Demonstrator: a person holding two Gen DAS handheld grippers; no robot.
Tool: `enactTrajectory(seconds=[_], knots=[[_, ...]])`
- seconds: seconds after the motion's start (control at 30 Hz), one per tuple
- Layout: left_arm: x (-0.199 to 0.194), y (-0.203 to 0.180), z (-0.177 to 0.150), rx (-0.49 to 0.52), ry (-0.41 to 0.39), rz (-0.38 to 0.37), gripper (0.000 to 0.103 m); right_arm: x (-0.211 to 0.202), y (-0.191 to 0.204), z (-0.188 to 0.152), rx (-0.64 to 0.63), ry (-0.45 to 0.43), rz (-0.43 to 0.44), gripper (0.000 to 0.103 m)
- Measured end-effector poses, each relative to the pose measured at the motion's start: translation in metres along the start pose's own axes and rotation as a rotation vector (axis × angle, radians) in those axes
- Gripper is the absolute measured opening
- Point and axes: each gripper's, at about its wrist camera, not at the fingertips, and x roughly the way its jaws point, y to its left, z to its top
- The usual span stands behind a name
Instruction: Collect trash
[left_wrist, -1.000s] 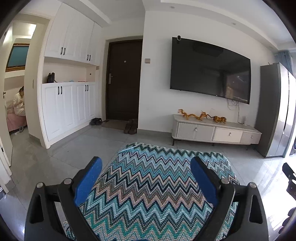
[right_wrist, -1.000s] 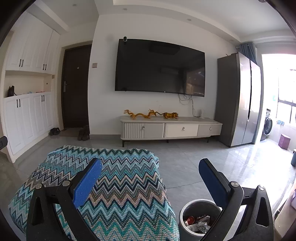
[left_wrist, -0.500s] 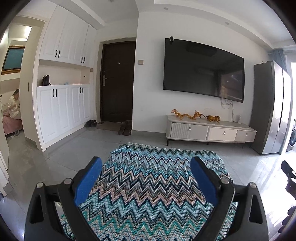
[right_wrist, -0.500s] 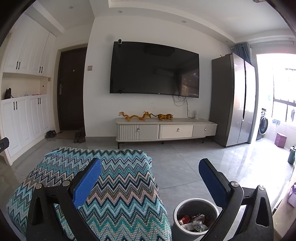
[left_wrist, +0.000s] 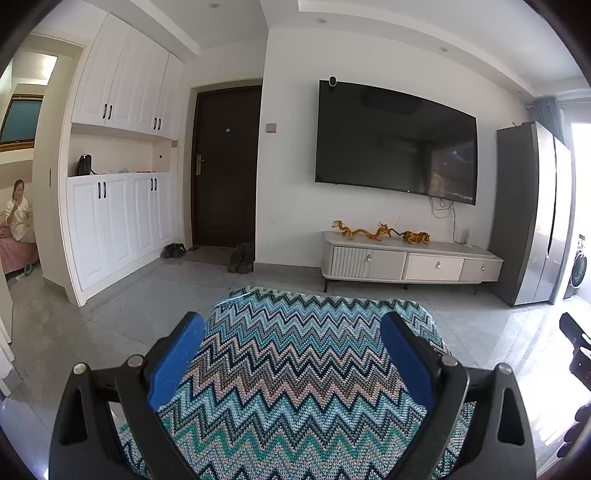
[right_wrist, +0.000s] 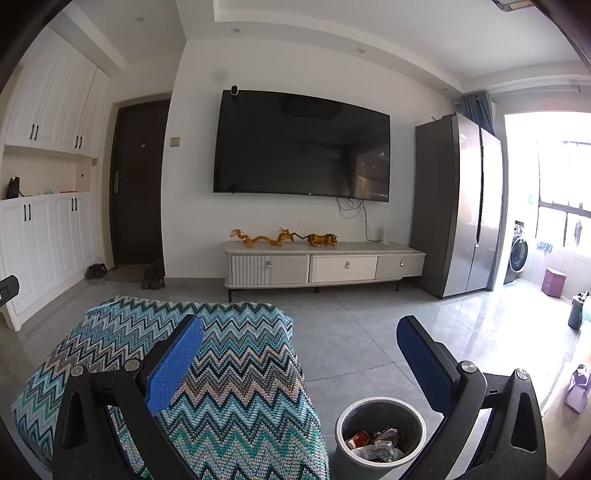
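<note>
Both the left gripper (left_wrist: 291, 339) and the right gripper (right_wrist: 299, 343) hover with jaws wide and empty, apparently between pickups, above a soft zigzag-knit teal cloth covering the tabletop (right_wrist: 236, 369). Crumpled wrappers and a red can (right_wrist: 373, 441) lie inside the round grey bin (right_wrist: 341, 424) on the glossy tile floor (right_wrist: 354, 350), near right.

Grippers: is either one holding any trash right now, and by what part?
Nothing is held. The left gripper and right gripper are both open, with only the zigzag blanket and floor between their fingers.
</note>
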Motion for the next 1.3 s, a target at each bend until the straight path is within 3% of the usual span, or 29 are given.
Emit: enactTrajectory(seconds=[0.43,0.9,1.3], knots=[[0.007,-0.012,-0.002,0.017,0.015,-0.025,0.097,0.006,-0.009,-0.003,0.012,0.012,-0.01,0.103],[0.026,-0.071,-0.022,0.121,0.08,-0.141,0.097,0.025,-0.032,-0.021,0.033,0.069,-0.059,0.103],[0.037,-0.092,-0.032,0.145,0.114,-0.16,0.097,0.044,-0.042,-0.034,0.056,0.109,-0.071,0.103]])
